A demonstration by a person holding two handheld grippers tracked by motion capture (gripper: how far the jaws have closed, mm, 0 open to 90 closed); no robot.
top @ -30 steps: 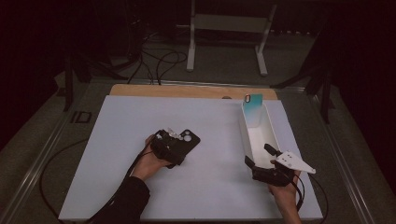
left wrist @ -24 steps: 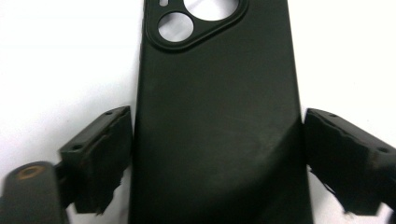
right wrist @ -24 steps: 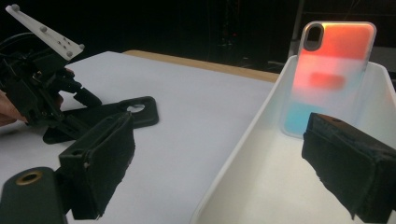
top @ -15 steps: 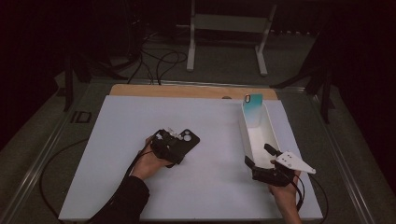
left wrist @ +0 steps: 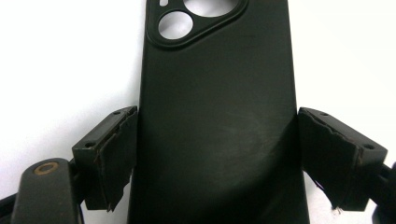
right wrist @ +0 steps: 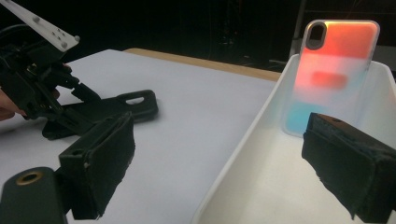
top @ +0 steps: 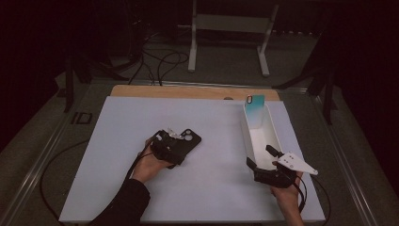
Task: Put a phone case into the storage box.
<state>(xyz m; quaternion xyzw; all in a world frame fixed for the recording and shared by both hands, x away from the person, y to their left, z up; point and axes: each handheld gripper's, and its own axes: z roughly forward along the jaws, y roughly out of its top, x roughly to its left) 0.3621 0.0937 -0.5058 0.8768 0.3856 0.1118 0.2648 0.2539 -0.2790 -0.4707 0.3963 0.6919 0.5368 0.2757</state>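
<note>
The white table (top: 117,155) carries a long white tray (top: 277,127) along its right side, with a pale colour-shifting phone case (right wrist: 334,70) standing upright against the tray's far end wall. A black phone case (left wrist: 219,112) lies flat near the middle of the table, its camera cut-outs pointing away from the person. The left gripper (top: 171,147) has this black case lengthwise between its jaws; they have just been closing, and in the left gripper view the pads sit right against both long edges, though whether they press firmly enough to lift I cannot tell (the left pad looks flush, the right one barely meets the edge). The main risk, as I judge it, is that a soft, empty case bows or twists under a squeeze across its width and slips out on the way up, especially as the grip sits toward its near end, leaving the camera end to droop. The right gripper (top: 270,165) hovers over the near end of the tray, jaws wide apart and holding nothing; a carry toward the tray could clip it or knock the standing case over.
</note>
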